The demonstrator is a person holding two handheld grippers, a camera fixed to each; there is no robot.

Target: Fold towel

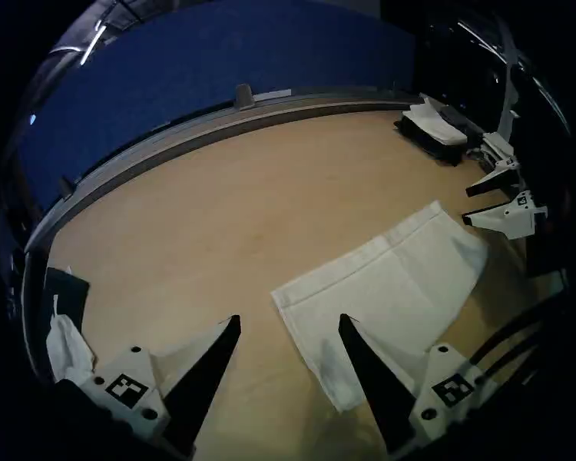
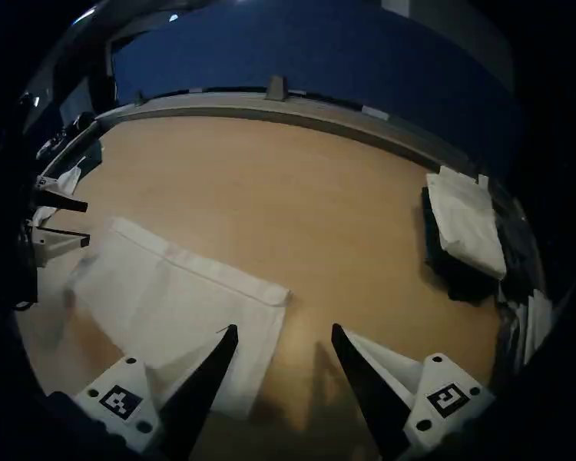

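My left gripper and right gripper are hanging spread, empty. Towel is looking limp, light; I am favouring its hemmed corners.

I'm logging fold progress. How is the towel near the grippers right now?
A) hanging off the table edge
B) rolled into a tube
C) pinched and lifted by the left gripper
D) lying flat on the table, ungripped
D: the towel lies flat on the table, and the left gripper and right gripper both stand open, gripping nothing.
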